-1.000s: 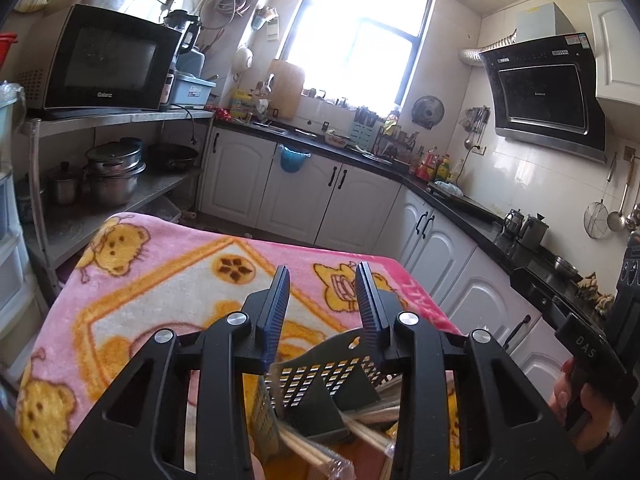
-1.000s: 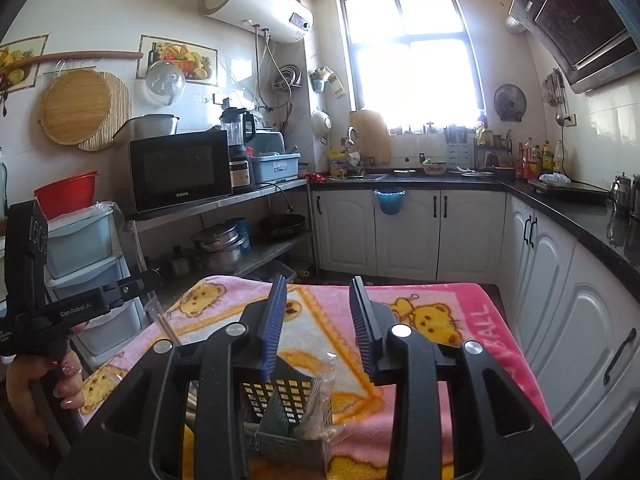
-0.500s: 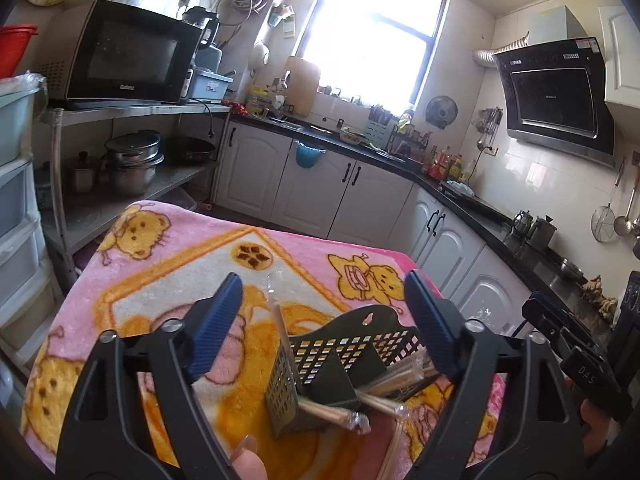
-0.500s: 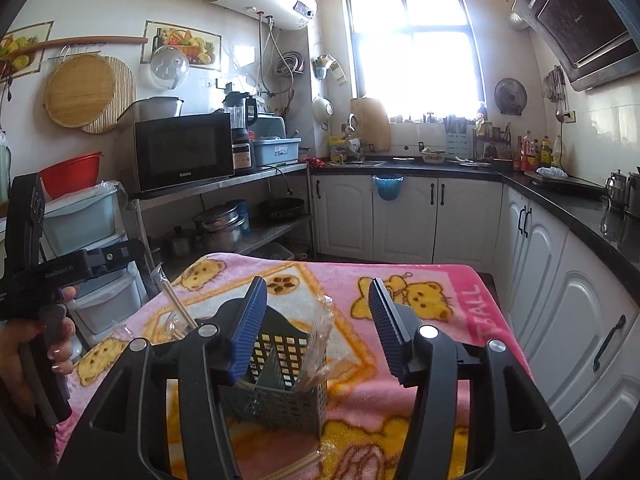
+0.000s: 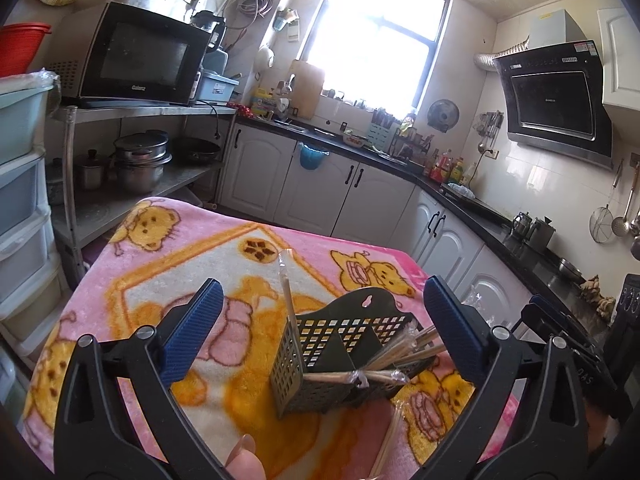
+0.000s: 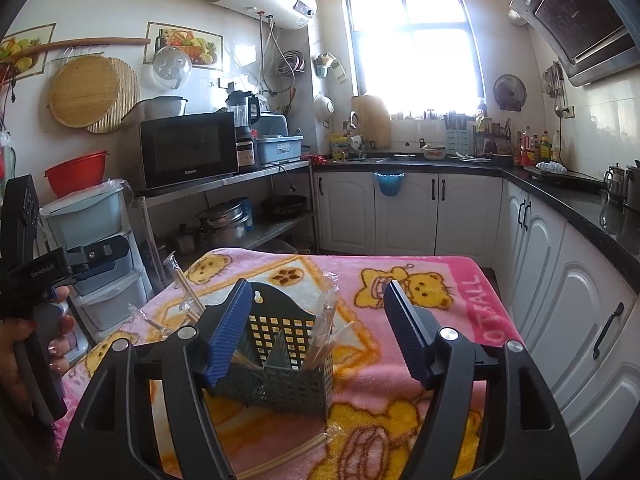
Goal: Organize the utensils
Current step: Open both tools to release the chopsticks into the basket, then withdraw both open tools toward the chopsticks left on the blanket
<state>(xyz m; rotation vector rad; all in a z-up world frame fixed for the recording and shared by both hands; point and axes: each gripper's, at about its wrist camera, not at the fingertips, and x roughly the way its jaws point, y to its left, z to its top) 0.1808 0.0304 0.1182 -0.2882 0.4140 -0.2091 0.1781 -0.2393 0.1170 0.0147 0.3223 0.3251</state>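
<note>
- The utensil basket [image 5: 340, 356] is set upright on the pink blanket [image 5: 168, 264]; wrapped chopsticks [image 5: 404, 354] lean rightward.
- The left gripper [image 5: 320, 316] and right gripper [image 6: 316, 324] have just been opening; nothing is gripped.

Left gripper [image 5: 320, 320] and right gripper [image 6: 314, 330] have just been opening, empty.

hidden: caddy [image 6: 280, 376] left corner — behind right claw [image 6: 314, 330] pad | cut off: loose chopsticks [image 5: 386, 446] — bottom edge
</note>
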